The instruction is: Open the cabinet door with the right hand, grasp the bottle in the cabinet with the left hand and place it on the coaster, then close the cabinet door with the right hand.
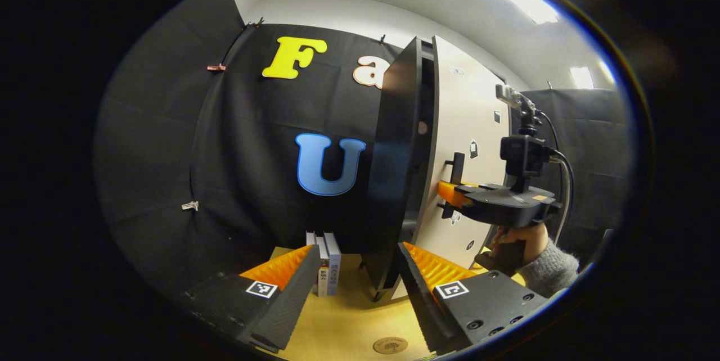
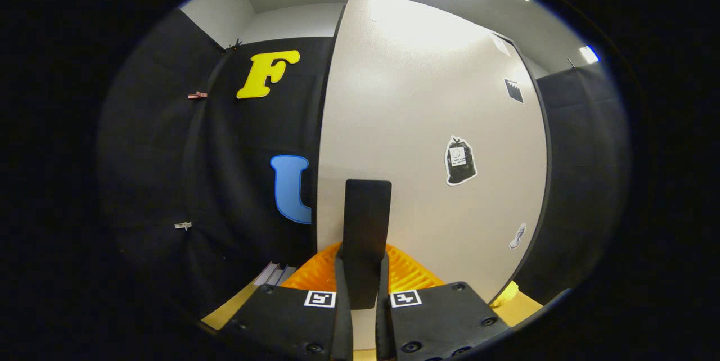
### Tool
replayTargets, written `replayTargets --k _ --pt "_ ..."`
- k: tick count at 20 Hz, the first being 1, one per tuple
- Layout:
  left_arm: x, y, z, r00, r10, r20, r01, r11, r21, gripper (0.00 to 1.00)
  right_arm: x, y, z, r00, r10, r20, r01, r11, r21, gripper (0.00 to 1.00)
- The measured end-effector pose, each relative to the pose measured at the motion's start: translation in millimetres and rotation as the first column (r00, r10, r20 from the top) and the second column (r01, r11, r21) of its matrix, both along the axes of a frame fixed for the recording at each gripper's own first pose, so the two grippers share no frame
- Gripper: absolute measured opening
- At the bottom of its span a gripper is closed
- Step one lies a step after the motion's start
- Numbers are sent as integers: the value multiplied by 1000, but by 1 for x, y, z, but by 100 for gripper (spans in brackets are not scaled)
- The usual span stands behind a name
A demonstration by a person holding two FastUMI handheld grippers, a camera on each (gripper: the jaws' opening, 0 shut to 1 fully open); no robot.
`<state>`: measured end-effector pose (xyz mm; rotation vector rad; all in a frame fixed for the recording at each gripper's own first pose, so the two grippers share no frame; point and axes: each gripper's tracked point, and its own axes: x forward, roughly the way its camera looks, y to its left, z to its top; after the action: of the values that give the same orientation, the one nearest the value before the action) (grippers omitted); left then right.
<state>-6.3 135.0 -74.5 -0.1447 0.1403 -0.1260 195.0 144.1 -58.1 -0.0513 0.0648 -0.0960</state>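
Left gripper view, your left gripper (image 1: 355, 279): its fingers are spread wide and hold nothing, low over the wooden tabletop (image 1: 343, 324).
Left gripper view, cabinet door (image 1: 469, 153): the pale door stands slightly ajar from the dark cabinet (image 1: 396, 181), with a narrow gap along its edge.
Left gripper view, your right gripper (image 1: 458, 192): seen from the side at the door handle (image 1: 455, 168), with your hand (image 1: 514, 246) underneath it.
Left gripper view, coaster (image 1: 390, 345): a small round disc on the tabletop, just in front of the left gripper.
Left gripper view, books (image 1: 327, 262): standing upright to the left of the cabinet.
Bottle: presumably inside the cabinet (the gap is too narrow to see in).
Right gripper view, your right gripper (image 2: 363, 293): pressed together on the dark door handle (image 2: 365, 237), which rises between the two fingers.
Right gripper view, cabinet door (image 2: 427, 125): directly ahead, carrying a few small stickers.
Stage: door opening has barely begun, by my judgement.
Risk, slip: the handle is slim, so pulling off the hinge arc could let it slide out of the pinch.
Risk, collision: your left gripper waits near the door's swing, so a fast pull could strike it.
Risk, cabinet: a hard tug could shift the whole cabinet and nudge the books.
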Motion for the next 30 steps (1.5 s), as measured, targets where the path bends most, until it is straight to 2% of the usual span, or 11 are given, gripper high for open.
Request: replayTargets --k 4,18,21,26,30 --pt "-8 -30 3 997 -77 -1 77 997 -5 87 -30 -3 12 1000 14 -18 -14 1000 23 20" --pt "-31 -125 11 957 -290 8 290 957 22 87 -139 -84 25 999 -2 -47 4 999 46 19" --pt "-27 -149 13 949 -315 12 314 949 35 86 -158 -108 27 999 -5 -51 8 998 68 19" --pt "-11 -205 11 941 -339 1 339 941 -6 87 -180 -141 31 997 37 -64 -32 997 73 19" --pt "9 -249 11 935 -354 -6 354 935 -12 86 -194 -177 30 997 32 -74 -27 997 68 18"
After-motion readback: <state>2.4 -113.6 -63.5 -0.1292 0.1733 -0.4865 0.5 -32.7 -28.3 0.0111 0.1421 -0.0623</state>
